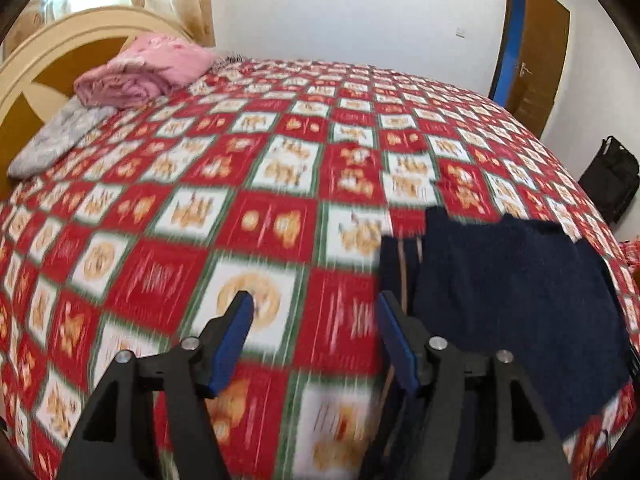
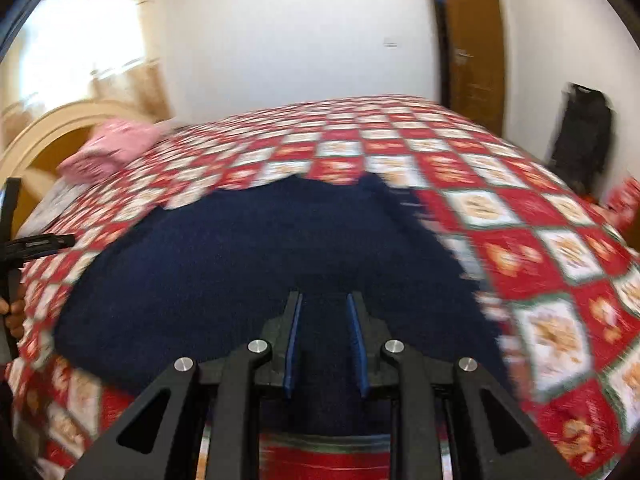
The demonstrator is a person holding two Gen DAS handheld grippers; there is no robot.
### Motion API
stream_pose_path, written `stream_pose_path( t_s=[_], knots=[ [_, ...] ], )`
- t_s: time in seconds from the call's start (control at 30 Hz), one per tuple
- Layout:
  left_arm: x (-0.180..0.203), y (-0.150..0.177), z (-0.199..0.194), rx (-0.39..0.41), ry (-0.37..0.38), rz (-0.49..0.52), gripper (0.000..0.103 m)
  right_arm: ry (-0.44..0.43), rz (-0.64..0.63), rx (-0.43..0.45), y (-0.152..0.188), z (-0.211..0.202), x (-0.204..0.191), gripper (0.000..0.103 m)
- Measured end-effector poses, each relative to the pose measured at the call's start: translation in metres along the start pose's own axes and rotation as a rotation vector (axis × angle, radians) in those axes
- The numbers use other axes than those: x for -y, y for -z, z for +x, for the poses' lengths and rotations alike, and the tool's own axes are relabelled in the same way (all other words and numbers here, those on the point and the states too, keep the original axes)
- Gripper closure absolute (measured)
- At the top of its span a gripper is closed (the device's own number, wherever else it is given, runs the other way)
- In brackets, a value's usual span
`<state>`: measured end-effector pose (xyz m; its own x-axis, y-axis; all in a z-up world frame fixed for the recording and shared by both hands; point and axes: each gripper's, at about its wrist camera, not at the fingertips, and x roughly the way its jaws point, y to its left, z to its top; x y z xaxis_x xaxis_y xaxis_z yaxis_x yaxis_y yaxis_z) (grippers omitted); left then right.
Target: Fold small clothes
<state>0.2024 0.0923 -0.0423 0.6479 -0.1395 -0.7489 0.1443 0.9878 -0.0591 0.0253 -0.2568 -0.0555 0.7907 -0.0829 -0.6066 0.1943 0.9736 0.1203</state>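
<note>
A dark navy garment (image 2: 248, 256) lies spread flat on the red patterned bedspread (image 2: 520, 240). My right gripper (image 2: 325, 300) hovers over its near edge, its jaws partly open with nothing between them. In the left wrist view the garment (image 1: 512, 288) lies to the right. My left gripper (image 1: 314, 302) is wide open and empty over the bedspread (image 1: 240, 168), its right finger (image 1: 394, 332) next to the garment's left edge. Both views are motion-blurred.
A folded pink blanket (image 1: 148, 70) and a grey pillow (image 1: 60, 136) lie by the headboard (image 1: 48, 60). A brown door (image 1: 536, 52) and a black bag (image 1: 612, 178) stand past the bed's far right. The left gripper's handle (image 2: 24, 246) shows at the right view's left edge.
</note>
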Motion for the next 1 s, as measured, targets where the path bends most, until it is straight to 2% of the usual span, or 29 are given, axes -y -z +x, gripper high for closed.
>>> stream_pose_path(
  t_s=[0.13,0.3,0.4,0.53,0.7,0.9,1.0],
  knots=[
    [0.009,0.034,-0.011,-0.02,0.069,-0.015,0.037,-0.113,-0.064,-0.056,0.005,0.018,-0.042,0.079],
    [0.028,0.062,0.008,-0.073,0.038,0.017,0.036,-0.158,-0.119,-0.128,0.022,0.038,-0.07,0.079],
    [0.024,0.065,0.007,-0.053,0.038,-0.011,0.034,-0.153,-0.134,-0.157,0.031,0.044,-0.07,0.079],
    [0.024,0.068,0.006,-0.039,0.001,-0.027,0.024,-0.159,-0.128,-0.165,0.034,0.042,-0.068,0.079],
    [0.025,0.072,0.001,-0.039,-0.017,-0.024,0.024,-0.161,-0.153,-0.196,0.024,0.044,-0.071,0.079],
    [0.027,0.07,-0.008,-0.058,-0.056,-0.001,0.021,-0.171,-0.15,-0.127,-0.006,0.032,-0.077,0.079],
    [0.03,0.069,-0.009,-0.065,-0.081,0.014,0.018,-0.186,-0.158,-0.128,-0.012,0.035,-0.089,0.079]
  ],
)
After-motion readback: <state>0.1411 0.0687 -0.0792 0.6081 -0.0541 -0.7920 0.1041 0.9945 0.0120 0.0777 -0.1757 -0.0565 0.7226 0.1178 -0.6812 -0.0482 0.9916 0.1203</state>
